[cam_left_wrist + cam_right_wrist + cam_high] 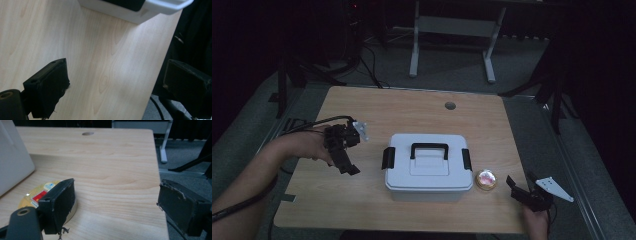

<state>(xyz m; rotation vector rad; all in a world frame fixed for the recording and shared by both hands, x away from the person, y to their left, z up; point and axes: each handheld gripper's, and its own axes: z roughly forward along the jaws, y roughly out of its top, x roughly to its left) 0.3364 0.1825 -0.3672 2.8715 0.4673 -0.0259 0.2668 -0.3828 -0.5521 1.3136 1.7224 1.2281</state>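
A white lidded box (427, 172) with a black handle (429, 149) and black side latches stands in the middle of the wooden table (412, 110). A small round gold tin (486, 180) lies right beside the box's right end. My left gripper (348, 167) hovers open to the left of the box, nothing between its jaws; in the left gripper view (116, 75) the box's corner (140, 10) is at the top. My right gripper (521, 181) is open near the table's front right corner, just right of the tin (37, 195), which lies partly behind its left jaw.
A cable hole (450, 105) sits near the table's far edge. Beyond the table stand a white desk frame (414, 50) and dark stand legs (557, 95) on grey floor. The table's right edge (156, 170) is close to my right gripper.
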